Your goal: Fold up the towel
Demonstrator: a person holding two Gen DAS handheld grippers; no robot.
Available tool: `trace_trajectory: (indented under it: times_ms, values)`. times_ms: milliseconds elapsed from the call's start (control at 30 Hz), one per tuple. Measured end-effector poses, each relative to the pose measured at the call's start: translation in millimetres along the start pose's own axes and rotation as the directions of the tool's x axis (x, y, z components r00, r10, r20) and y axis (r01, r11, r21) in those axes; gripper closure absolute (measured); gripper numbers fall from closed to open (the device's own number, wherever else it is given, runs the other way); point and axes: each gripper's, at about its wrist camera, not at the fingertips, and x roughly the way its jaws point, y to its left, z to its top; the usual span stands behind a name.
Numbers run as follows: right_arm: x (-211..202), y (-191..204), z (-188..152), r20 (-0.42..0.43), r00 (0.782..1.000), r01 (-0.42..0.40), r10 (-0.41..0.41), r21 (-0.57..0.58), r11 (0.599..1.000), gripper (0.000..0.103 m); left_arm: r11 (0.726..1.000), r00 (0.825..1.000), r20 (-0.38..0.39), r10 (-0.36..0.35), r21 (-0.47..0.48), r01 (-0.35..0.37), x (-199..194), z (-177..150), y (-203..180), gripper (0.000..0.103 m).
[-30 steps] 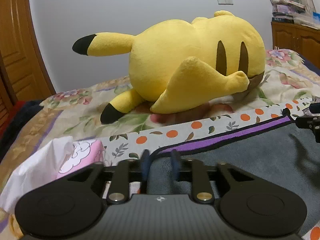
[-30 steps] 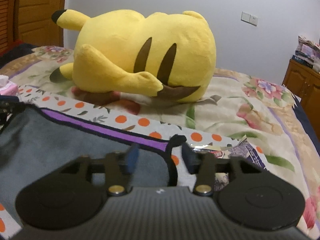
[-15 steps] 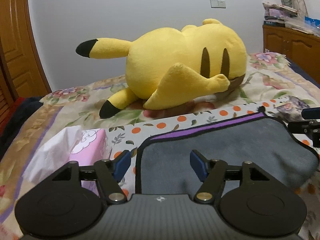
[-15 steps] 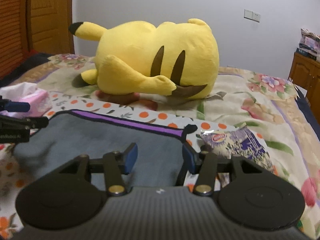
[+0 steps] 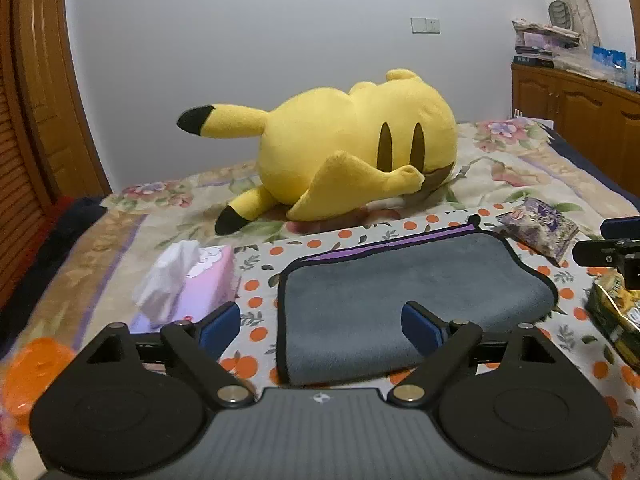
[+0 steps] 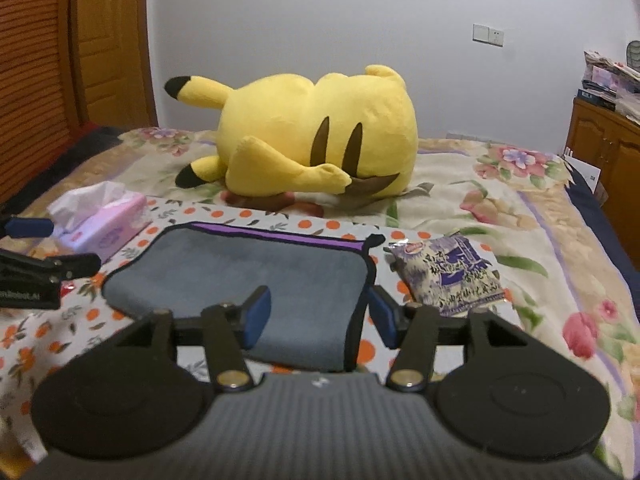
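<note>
One towel (image 5: 416, 300), grey with black edging and a purple strip, lies folded on your bed (image 6: 500, 196), in front of one yellow plush toy (image 5: 352, 160). One pink tissue box (image 5: 192, 280) sits left of the towel; one purple snack packet (image 6: 448, 276) lies right of it. A second, yellow-green packet (image 5: 616, 316) is cut off by the frame. Your left gripper (image 5: 320, 324) and right gripper (image 6: 320, 316) both have jaws spread wide, holding nothing, above the towel's near edge.

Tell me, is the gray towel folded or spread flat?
Folded: the gray towel lies doubled, its rounded fold nearest the camera, purple underlayer showing at the far edge.
</note>
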Motion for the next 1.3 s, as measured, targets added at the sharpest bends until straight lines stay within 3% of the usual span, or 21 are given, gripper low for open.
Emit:
trace_trajectory:
  times_ms: [200, 300, 500, 633, 1300]
  values:
    - [-30, 4, -6, 0.014, 1.0, 0.001, -0.001, 0.0, 1.0, 0.043, 1.0, 1.0, 0.008, 0.002, 0.006, -0.002, -36, -6, 3, 0.001]
    - [-43, 4, -9, 0.023, 1.0, 0.003, -0.003, 0.006, 1.0, 0.034, 1.0, 1.0, 0.007, -0.008, 0.004, 0.008, -50, -10, 4, 0.0]
    - [-68, 3, -12, 0.042, 0.999, -0.002, 0.001, 0.014, 1.0, 0.004, 1.0, 1.0, -0.009, -0.018, -0.003, 0.018, -74, -19, 2, 0.0]
    - [-82, 3, -12, 0.067, 0.998, -0.008, 0.006, 0.025, 1.0, 0.0, 0.999, 0.999, -0.02, -0.031, -0.016, 0.031, -89, -23, 2, 0.0]
    - [-137, 12, -24, 0.091, 0.996, 0.004, -0.006, 0.016, 1.0, 0.0, 0.999, 1.0, 0.017, -0.015, -0.038, 0.016, -157, -26, -10, 0.0]
